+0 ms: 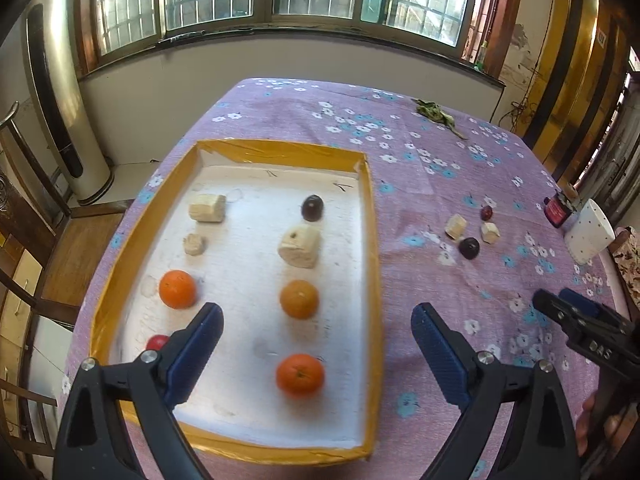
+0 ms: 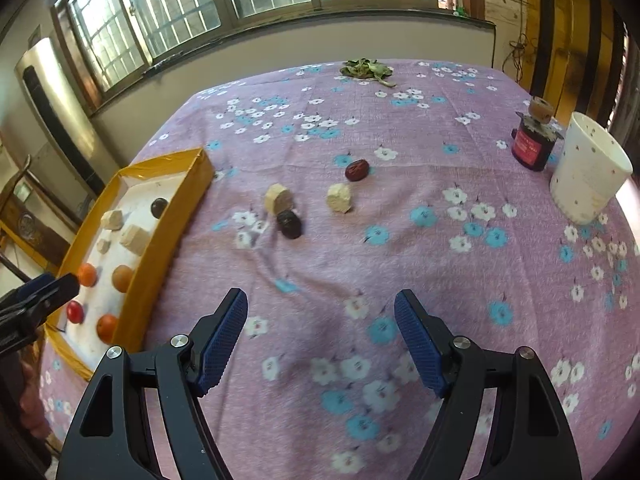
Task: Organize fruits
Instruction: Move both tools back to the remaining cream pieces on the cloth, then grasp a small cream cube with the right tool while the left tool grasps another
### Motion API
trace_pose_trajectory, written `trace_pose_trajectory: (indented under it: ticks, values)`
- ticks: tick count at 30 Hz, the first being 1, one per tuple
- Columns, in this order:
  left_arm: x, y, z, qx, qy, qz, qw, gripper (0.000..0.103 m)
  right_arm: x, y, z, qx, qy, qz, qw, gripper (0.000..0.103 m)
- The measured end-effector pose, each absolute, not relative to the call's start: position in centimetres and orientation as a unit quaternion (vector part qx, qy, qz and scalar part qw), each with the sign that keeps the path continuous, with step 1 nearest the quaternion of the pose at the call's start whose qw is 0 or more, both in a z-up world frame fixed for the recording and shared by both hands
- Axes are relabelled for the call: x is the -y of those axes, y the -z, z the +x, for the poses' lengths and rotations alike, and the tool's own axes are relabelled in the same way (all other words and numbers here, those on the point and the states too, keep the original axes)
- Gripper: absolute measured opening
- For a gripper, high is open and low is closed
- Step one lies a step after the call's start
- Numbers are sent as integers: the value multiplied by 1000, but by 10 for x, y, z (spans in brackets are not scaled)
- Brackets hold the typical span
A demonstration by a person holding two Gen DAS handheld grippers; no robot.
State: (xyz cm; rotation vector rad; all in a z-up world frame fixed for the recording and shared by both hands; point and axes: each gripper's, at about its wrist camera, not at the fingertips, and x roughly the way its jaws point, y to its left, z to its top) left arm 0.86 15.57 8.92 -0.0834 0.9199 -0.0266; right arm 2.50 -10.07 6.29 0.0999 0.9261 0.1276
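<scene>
Left gripper released, jaws wide over the yellow-rimmed white tray, nothing between them. Right gripper also released, over bare flowered purple tabletop.

Tray holds three oranges, a small red fruit, pale chunks and a dark plum. Only the right wrist view shows clearly the loose dried red date, dark plum, two pale chunks, white cup and leaf pile beyond.

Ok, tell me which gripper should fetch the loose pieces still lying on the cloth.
Probably the right hand-held gripper: it is open, empty and pointed at the dark plum and pale chunks out on the cloth. The left hand-held gripper, also open, hangs over the tray.
</scene>
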Motion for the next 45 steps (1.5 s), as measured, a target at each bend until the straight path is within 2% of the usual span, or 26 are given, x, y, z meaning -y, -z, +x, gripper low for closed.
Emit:
trace_pose_trajectory:
  ticks: [5,19,20,22,23,24,25,29,42,43,45]
  values:
    - [-142,-87,3,-452,13,-35,891,96,108,-52,52,-443,-61,-4,894,76]
    - [-104,-79,13,-473,20,-13,881,96,115,-14,135,-467,-76,34,881,75]
    - [-102,-80,14,-472,21,-13,881,96,115,-11,136,-469,-80,36,879,73]
    - [-97,-79,20,-472,22,-10,881,96,115,-13,136,-455,-81,25,886,59]
    - [-94,-79,23,-473,23,-8,881,96,115,-13,138,-457,-86,26,885,48]
    - [-90,-78,26,-472,24,-4,881,96,116,-14,138,-453,-89,26,887,31]
    - [-86,-77,30,-472,23,0,882,96,116,-14,139,-459,-103,28,882,25]
    - [-64,-72,52,-476,31,16,879,96,119,-22,130,-445,-98,-2,890,26]
    - [-1,-42,140,-498,67,13,864,94,169,-34,87,-440,-90,17,893,27]
    - [1,-38,143,-499,66,14,864,92,170,-33,87,-443,-90,18,892,27]
    - [5,-29,149,-508,69,15,859,73,173,-29,87,-448,-89,22,889,27]
